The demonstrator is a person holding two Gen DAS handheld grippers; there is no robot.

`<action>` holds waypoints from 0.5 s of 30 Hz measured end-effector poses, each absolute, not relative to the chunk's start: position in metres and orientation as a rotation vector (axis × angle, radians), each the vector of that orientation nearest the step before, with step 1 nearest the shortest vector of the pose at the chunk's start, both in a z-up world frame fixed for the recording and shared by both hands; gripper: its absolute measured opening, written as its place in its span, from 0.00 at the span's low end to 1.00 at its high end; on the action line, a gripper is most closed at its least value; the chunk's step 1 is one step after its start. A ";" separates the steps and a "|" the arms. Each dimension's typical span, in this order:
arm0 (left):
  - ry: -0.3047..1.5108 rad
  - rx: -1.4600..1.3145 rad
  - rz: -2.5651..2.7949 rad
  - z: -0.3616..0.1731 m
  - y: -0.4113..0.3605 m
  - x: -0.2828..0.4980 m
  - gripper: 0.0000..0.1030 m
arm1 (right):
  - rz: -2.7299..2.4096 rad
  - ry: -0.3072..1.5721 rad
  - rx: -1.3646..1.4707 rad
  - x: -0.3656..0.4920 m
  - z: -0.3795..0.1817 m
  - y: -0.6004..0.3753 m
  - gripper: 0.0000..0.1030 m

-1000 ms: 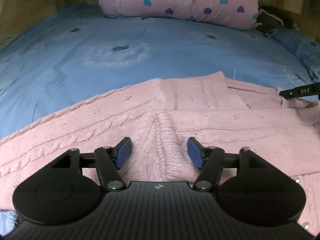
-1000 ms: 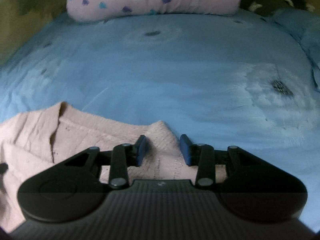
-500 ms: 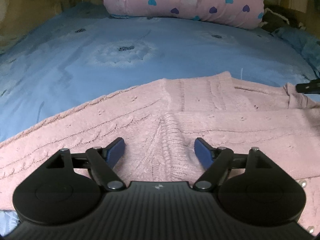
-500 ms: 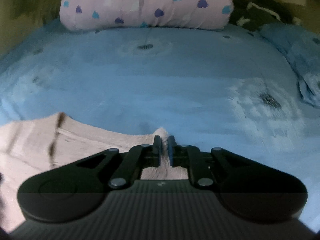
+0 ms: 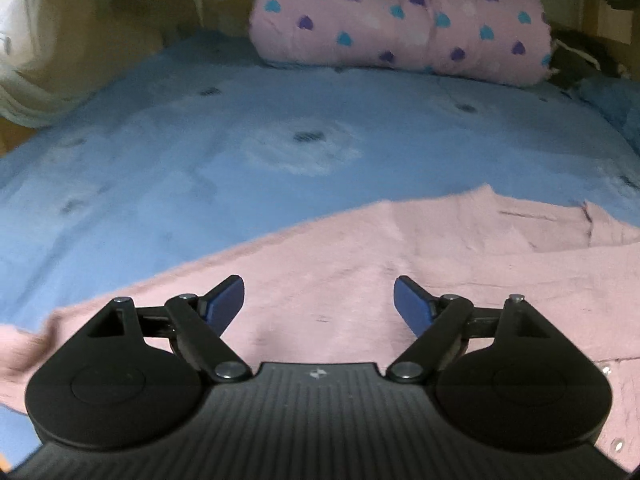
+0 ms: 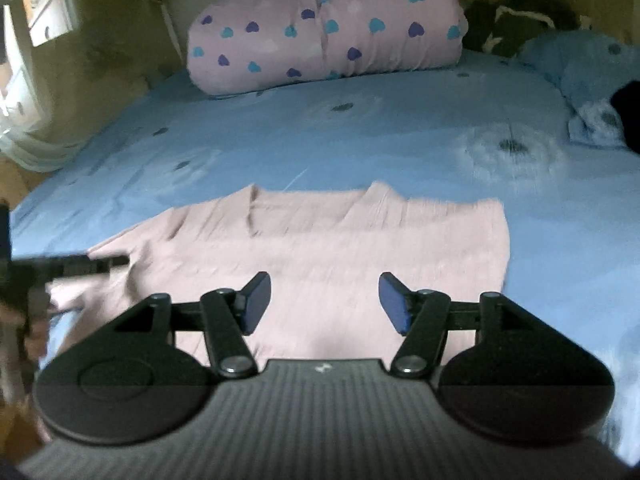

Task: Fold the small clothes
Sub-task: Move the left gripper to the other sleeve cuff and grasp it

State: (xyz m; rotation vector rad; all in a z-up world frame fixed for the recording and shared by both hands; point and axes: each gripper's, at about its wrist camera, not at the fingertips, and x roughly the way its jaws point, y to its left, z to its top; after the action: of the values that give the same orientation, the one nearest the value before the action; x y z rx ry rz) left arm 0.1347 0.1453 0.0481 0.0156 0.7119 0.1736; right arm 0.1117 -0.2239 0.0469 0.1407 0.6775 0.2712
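Observation:
A pink knitted sweater (image 5: 360,264) lies spread on the blue bedsheet (image 5: 200,160). It also shows in the right wrist view (image 6: 340,240), with its right part folded in to a straight edge. My left gripper (image 5: 319,304) is open and empty, above the sweater. My right gripper (image 6: 324,302) is open and empty, raised above the sweater's near part. The left gripper's dark finger shows at the left of the right wrist view (image 6: 80,264), over the sweater's left edge.
A rolled pink blanket with hearts (image 5: 400,20) lies at the head of the bed, also in the right wrist view (image 6: 324,28). A blue pillow (image 6: 592,64) and dark cloth (image 6: 520,20) lie at the far right. A wall borders the left side.
My right gripper shut on the sweater's edge, then opened and let it go, pulling back and up. My left gripper opened wider and lifted away from the sweater.

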 end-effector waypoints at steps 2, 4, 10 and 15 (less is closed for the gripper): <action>0.704 0.026 0.215 0.062 0.160 0.126 0.84 | 0.271 0.676 0.143 0.095 0.044 -0.225 0.61; 0.695 0.023 0.252 0.075 0.180 0.115 0.85 | 0.266 0.673 0.124 0.080 0.041 -0.224 0.61; 0.684 0.028 0.385 0.101 0.244 0.088 0.86 | 0.253 0.686 0.073 0.051 0.029 -0.215 0.61; 0.670 0.038 0.489 0.119 0.301 0.064 0.86 | 0.238 0.709 0.086 0.040 0.019 -0.212 0.61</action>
State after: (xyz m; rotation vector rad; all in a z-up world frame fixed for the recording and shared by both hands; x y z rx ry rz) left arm 0.0643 0.3011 0.1187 0.0381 0.6703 0.4885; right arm 0.0398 -0.2117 0.0194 0.0861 0.7090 0.2379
